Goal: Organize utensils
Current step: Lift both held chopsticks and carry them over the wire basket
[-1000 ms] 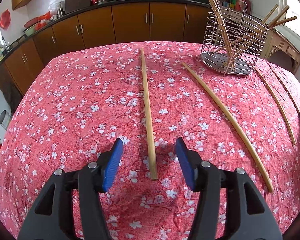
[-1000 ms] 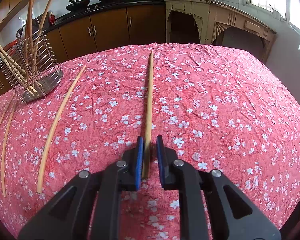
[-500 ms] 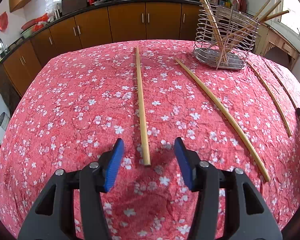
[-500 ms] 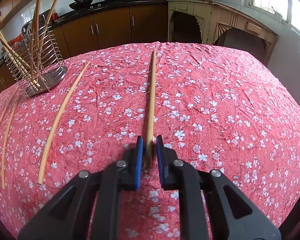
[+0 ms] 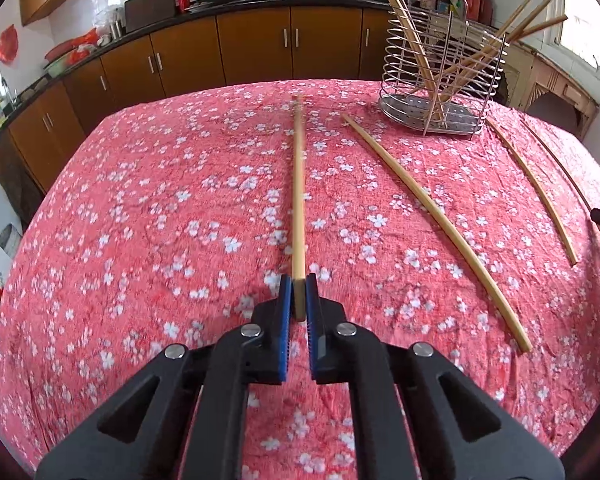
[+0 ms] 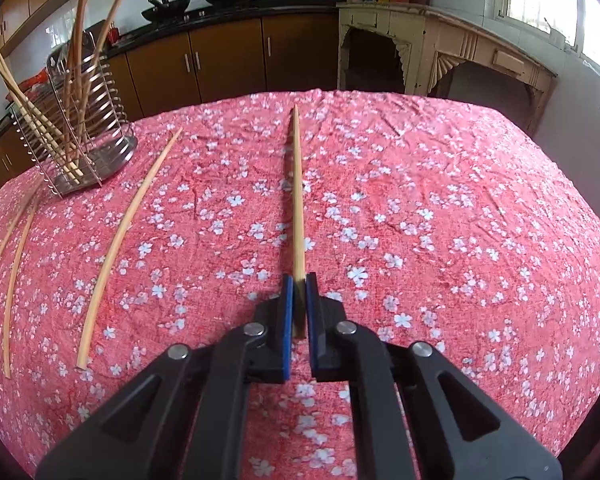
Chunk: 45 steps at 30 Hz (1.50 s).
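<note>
Chopsticks are pinched at their near ends: my left gripper [image 5: 299, 294] clamps one chopstick [image 5: 299, 200], my right gripper [image 6: 299, 296] another [image 6: 298, 200], both over the tablecloth [image 5: 140, 220]. Held so far back, either could pivot or snag the wire holder [image 5: 440, 80].

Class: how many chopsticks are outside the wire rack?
4. One chopstick in the left hand-held gripper, one in the right hand-held gripper, two loose on the tablecloth between.

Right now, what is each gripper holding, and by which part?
The left gripper is shut on a chopstick at its near end. The right gripper grips another chopstick, also at the near end.
</note>
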Each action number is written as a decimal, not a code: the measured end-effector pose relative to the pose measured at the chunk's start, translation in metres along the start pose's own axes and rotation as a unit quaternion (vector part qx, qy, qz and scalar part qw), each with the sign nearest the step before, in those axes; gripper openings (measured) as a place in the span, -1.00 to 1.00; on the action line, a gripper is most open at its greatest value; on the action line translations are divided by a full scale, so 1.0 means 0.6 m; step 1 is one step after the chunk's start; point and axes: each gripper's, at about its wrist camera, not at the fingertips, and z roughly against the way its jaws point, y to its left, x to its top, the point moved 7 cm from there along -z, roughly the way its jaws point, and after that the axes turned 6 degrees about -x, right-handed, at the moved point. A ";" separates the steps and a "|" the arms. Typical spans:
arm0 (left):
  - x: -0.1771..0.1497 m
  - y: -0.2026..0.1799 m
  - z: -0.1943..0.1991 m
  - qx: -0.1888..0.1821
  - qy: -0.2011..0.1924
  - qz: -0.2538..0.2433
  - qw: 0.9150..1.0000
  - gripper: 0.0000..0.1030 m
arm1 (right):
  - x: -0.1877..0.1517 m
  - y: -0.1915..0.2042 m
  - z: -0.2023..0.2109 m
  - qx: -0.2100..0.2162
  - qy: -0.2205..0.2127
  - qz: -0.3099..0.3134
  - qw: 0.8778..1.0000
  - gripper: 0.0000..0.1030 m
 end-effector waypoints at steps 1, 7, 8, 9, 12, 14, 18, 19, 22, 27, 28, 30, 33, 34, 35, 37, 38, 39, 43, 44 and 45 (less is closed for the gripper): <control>-0.001 0.001 0.004 -0.002 -0.004 0.000 1.000 -0.87 | 0.001 -0.002 0.008 0.000 -0.008 0.001 1.000 -0.86; 0.030 -0.003 0.095 -0.011 -0.087 -0.008 0.996 -0.87 | 0.033 -0.022 0.090 0.005 -0.084 -0.006 0.996 -0.86; 0.035 -0.005 0.107 -0.012 -0.098 -0.008 0.995 -0.87 | 0.041 -0.024 0.107 0.006 -0.098 -0.007 0.995 -0.86; 0.046 -0.006 0.127 -0.016 -0.117 -0.008 0.993 -0.87 | 0.049 -0.024 0.123 0.007 -0.112 -0.006 0.994 -0.86; 0.074 -0.007 0.166 -0.019 -0.152 -0.007 0.988 -0.87 | 0.068 -0.019 0.152 0.009 -0.128 0.003 0.992 -0.86; 0.091 -0.010 0.179 -0.020 -0.167 -0.006 0.986 -0.87 | 0.072 -0.015 0.152 0.011 -0.117 0.009 0.993 -0.86; 0.101 -0.012 0.179 -0.020 -0.170 -0.005 0.985 -0.87 | 0.045 -0.010 0.100 0.003 -0.057 0.018 0.998 -0.86; 0.100 -0.013 0.174 -0.020 -0.167 -0.006 0.986 -0.87 | 0.037 -0.009 0.088 0.005 -0.046 0.018 0.999 -0.86; 0.096 -0.011 0.164 -0.022 -0.158 -0.001 0.987 -0.87 | 0.011 -0.005 0.048 0.008 -0.013 0.013 1.000 -0.86; 0.095 -0.007 0.168 -0.023 -0.158 0.002 0.987 -0.87 | -0.013 0.004 0.022 0.008 0.010 0.022 1.000 -0.84; 0.095 -0.006 0.169 -0.022 -0.159 0.001 0.987 -0.87 | -0.016 0.004 0.022 0.008 0.010 0.023 1.000 -0.83; 0.096 -0.008 0.168 -0.022 -0.160 0.002 0.987 -0.87 | -0.022 0.003 0.023 0.009 0.012 0.023 1.000 -0.77; 0.095 -0.010 0.168 -0.023 -0.159 0.001 0.987 -0.87 | -0.030 0.006 0.025 0.011 0.014 0.022 1.000 -0.69; 0.094 -0.011 0.168 -0.024 -0.158 0.001 0.987 -0.87 | -0.033 0.005 0.028 0.011 0.014 0.021 1.000 -0.69; 0.094 -0.011 0.168 -0.025 -0.158 0.001 0.987 -0.87 | -0.033 0.005 0.030 0.015 0.011 0.018 1.000 -0.68; 0.094 -0.012 0.167 -0.026 -0.158 0.001 0.987 -0.87 | -0.035 0.007 0.030 0.009 0.011 0.023 1.000 -0.65; 0.094 -0.012 0.167 -0.026 -0.158 0.001 0.987 -0.87 | -0.037 0.006 0.026 0.001 0.013 0.027 1.000 -0.64; 0.094 -0.012 0.167 -0.026 -0.158 0.002 0.987 -0.87 | -0.041 0.005 0.023 0.003 0.018 0.027 0.999 -0.64; 0.094 -0.010 0.168 -0.026 -0.159 0.005 0.987 -0.87 | -0.046 0.001 0.021 0.007 0.017 0.026 0.999 -0.85; 0.095 -0.009 0.168 -0.026 -0.159 0.006 0.987 -0.87 | -0.045 -0.001 0.023 0.009 0.017 0.022 1.000 -0.85; 0.095 -0.008 0.169 -0.026 -0.159 0.007 0.987 -0.87 | -0.042 -0.004 0.027 0.010 0.013 0.019 1.000 -0.85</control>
